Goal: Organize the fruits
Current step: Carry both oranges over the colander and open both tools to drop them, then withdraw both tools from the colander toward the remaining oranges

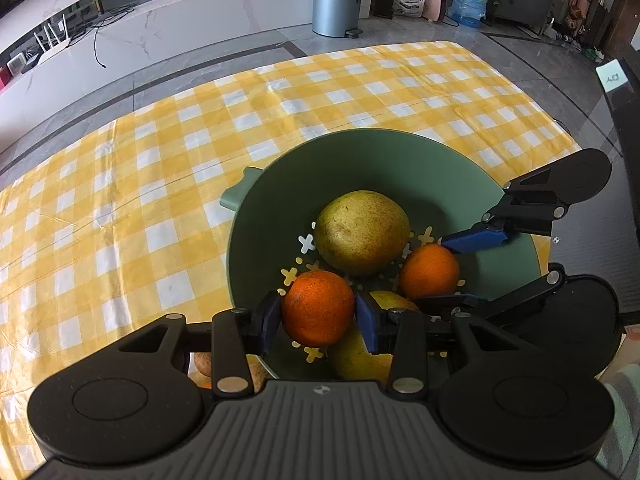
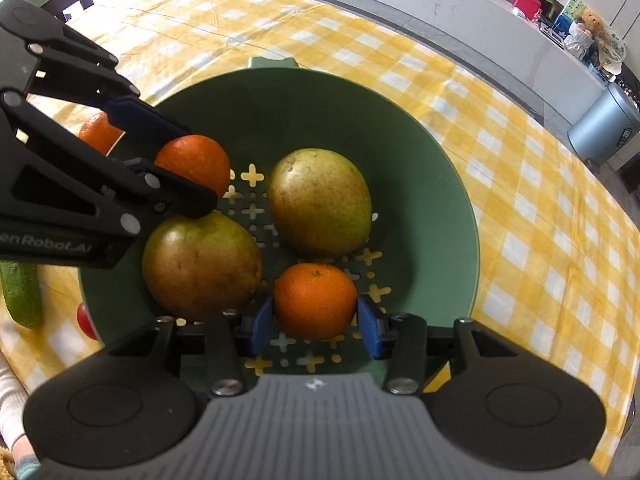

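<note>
Inside the green colander (image 1: 400, 168) on the checked cloth (image 1: 160, 160), two pears and two oranges are seen. One orange (image 1: 318, 307) is pinched between the blue pads of the left gripper (image 1: 318, 316), above the near pear (image 2: 202, 266). The other orange (image 2: 315, 300) is bracketed by the right gripper (image 2: 316, 322), its pads touching both sides, beside the far pear (image 2: 320, 202). Outside the rim, a third orange (image 2: 98, 132) and a cucumber (image 2: 22, 294) are laid on the cloth.

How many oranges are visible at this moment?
3. One in the left gripper over the green colander, one in the right gripper inside it, and one on the tablecloth behind. Others may be hidden.
</note>
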The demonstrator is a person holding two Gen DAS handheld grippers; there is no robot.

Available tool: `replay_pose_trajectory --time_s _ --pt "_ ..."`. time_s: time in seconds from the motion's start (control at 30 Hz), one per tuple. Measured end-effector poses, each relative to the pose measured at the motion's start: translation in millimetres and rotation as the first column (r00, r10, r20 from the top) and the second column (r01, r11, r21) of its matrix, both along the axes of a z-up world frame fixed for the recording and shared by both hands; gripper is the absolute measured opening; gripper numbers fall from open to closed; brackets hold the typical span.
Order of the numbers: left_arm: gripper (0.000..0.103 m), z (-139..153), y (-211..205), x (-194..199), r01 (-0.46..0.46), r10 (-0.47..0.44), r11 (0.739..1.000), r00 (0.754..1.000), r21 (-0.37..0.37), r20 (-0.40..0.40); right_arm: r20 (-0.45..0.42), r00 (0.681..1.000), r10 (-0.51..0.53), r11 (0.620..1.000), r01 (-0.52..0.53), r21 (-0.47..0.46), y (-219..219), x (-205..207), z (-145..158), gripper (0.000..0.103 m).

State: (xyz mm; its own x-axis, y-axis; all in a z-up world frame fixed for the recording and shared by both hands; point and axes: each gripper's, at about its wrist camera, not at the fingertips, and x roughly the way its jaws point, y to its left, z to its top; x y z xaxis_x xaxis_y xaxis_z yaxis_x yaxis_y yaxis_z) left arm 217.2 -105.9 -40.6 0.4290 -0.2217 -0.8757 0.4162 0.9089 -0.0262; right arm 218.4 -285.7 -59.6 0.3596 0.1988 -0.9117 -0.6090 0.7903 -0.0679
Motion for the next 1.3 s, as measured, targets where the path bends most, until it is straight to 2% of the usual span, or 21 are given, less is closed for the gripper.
replay_pose_trajectory --time_s 0.13,0.23,0.3,0.47,0.63,0.77,0.83,1.1,1.3 --pt "0.05 0.3 -1.8 -2.4 0.003 -0.003 1.0 1.0 0.016 0.009 0.002 1.0 -0.009 1.0 0.009 0.024 -2.2 -3.3 7.0 0.045" --pt "0.055 2.7 0.0 -5.0 0.001 -0.002 1.0 1.0 0.01 0.012 0.013 1.0 -0.011 1.0 0.011 0.019 -2.6 -7.5 12.4 0.05" --pt "0.061 6.7 3.0 -8.1 0.001 -0.001 1.0 1.0 -0.008 0.021 0.023 1.0 -0.015 1.0 0.015 0.025 -2.6 -11.6 17.3 0.053" --pt "0.065 23.1 10.3 -17.1 0.003 0.0 0.999 0.999 -0.054 0.046 0.03 0.999 -0.036 0.997 0.034 0.072 -4.3 -19.4 29.4 0.061" --pt "0.066 43.3 22.4 -36.4 -0.012 0.02 0.995 0.996 -0.095 0.089 0.075 0.996 -0.053 0.995 0.046 0.088 2.2 -35.8 44.4 0.063" --pt "0.067 55.3 35.0 -59.0 -0.038 0.055 0.989 0.992 -0.143 0.118 0.11 0.989 -0.099 0.986 0.082 0.142 2.3 -54.8 55.1 0.066" --pt "0.067 59.4 41.0 -69.8 -0.048 0.07 0.985 0.989 -0.164 0.132 0.136 0.983 -0.124 0.979 0.1 0.177 3.9 -66.0 59.7 0.07" --pt "0.067 69.9 60.3 -108.9 -0.071 0.111 0.979 0.972 -0.191 0.206 0.211 0.942 -0.262 0.934 0.193 0.301 12.8 -106.4 64.3 0.07" --pt "0.067 65.3 78.3 -130.3 -0.101 0.15 0.973 0.96 -0.209 0.237 0.238 0.912 -0.333 0.898 0.229 0.377 26.7 -137.7 67.0 0.07"
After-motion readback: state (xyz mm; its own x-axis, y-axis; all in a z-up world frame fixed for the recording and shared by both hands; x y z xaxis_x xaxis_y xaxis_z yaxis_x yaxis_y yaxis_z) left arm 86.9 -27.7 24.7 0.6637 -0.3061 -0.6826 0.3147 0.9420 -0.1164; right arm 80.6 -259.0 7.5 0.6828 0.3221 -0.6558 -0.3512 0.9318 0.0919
